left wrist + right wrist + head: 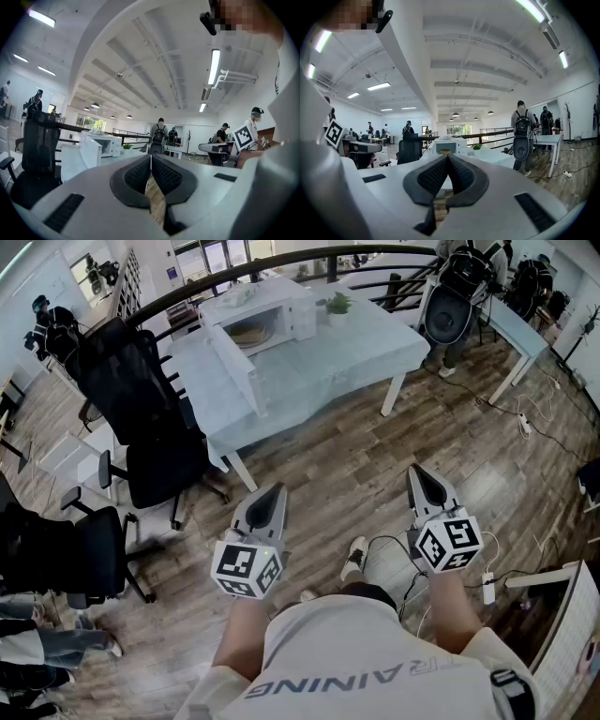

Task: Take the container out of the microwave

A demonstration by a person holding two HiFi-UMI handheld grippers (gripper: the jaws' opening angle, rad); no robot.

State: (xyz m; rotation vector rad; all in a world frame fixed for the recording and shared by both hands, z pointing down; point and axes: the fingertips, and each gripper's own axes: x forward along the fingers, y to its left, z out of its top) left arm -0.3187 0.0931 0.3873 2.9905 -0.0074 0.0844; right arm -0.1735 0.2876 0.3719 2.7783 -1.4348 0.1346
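Note:
A white microwave [267, 306] stands on the pale table [337, 357] far ahead, with its door [234, 367] swung open. Inside it lies a tan, round container [249, 334]. My left gripper [277, 489] and right gripper [416, 472] hover over the wood floor, well short of the table, both level. The left gripper [150, 157] is shut with nothing between its pads, and the microwave [101, 144] shows small beyond it. In the right gripper view the right gripper [448, 157] is also shut and empty, with the microwave [446, 146] and container [446, 151] straight ahead.
Black office chairs [141, 399] stand left of the table, and another [66, 554] nearer. A small potted plant [338, 304] sits beside the microwave. A person with a backpack [459, 296] stands at the back right by a second table [516, 329]. Cables [487, 582] lie on the floor.

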